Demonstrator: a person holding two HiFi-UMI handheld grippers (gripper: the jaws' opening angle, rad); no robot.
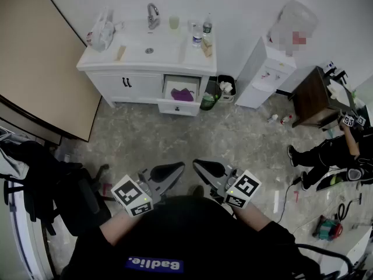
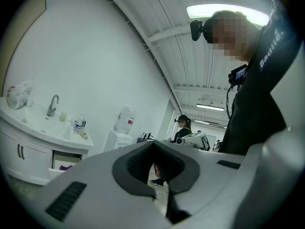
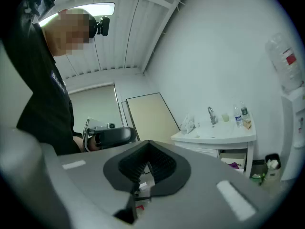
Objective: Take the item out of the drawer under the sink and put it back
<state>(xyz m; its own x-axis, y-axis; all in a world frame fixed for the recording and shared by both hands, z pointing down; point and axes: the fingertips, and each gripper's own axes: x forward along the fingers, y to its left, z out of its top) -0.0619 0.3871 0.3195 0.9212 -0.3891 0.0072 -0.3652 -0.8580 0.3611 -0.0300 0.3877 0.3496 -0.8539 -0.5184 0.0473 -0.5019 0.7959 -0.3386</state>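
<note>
Both wait well back from the sink [image 1: 149,50]: left gripper [image 1: 169,171] jaws together, empty; right gripper [image 1: 208,168] likewise. Drawer [image 1: 178,107] open, purple item [image 1: 182,94] inside.

The white surface [image 1: 192,61] carries a plastic bag [image 1: 102,31] at its left edge, a cup [image 1: 174,22] near the back edge, and bottles [image 1: 207,27] in its right back corner.

A white water dispenser [image 1: 265,74] stands against the wall. Just beside it is a small black bin [image 1: 227,88], with a green bottle [image 1: 207,101] on the floor next to the bin. A large beige panel [image 1: 41,57] fills the left side. At right are a dark wooden table [image 1: 312,98] and a person [image 1: 332,156] sitting on the floor.
</note>
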